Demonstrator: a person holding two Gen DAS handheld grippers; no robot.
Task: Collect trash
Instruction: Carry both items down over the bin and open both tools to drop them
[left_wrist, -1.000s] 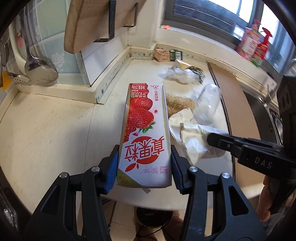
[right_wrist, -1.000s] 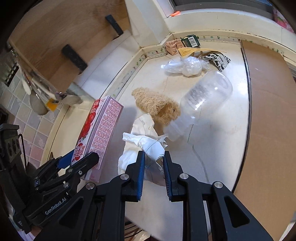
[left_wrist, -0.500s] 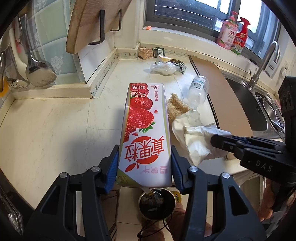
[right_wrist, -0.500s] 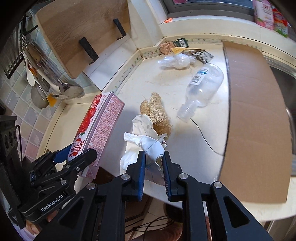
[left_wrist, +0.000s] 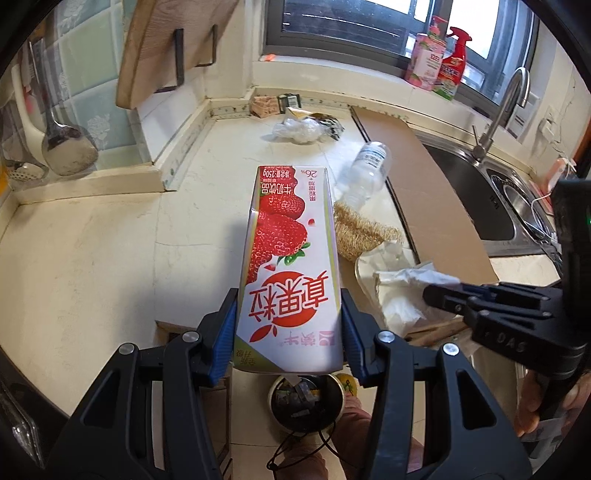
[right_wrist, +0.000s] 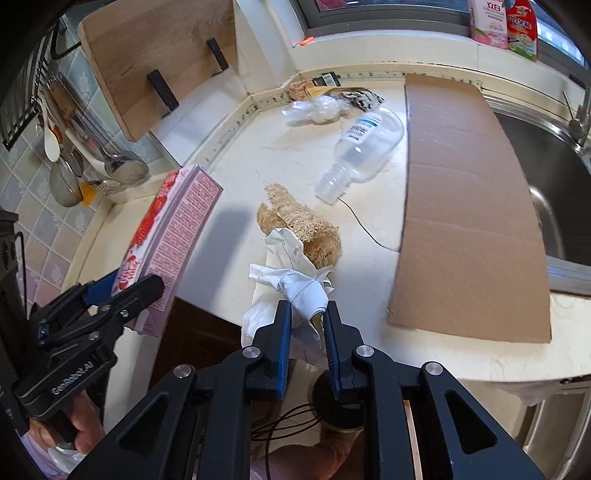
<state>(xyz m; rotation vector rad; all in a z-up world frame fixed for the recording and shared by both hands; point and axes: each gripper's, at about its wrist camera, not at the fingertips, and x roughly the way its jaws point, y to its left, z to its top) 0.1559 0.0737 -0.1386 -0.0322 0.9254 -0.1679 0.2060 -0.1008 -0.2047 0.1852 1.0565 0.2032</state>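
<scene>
Left tongs (left_wrist: 288, 328) clamped wide, right tongs (right_wrist: 308, 325) pinched (both angled down).

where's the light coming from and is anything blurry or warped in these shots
Left wrist view: daylight pours through the window, blowing out its panes; fisheye bends the faucet. Right wrist view: the carton casts a dark shadow on the counter; edges curve, dark corners, no obvious motion blur.

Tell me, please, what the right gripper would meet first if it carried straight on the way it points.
Probably the countertop's front edge, just past the crumpled paper clamped in the right gripper; the loofah scrubber lies farther along. Depth is hard to judge.
</scene>
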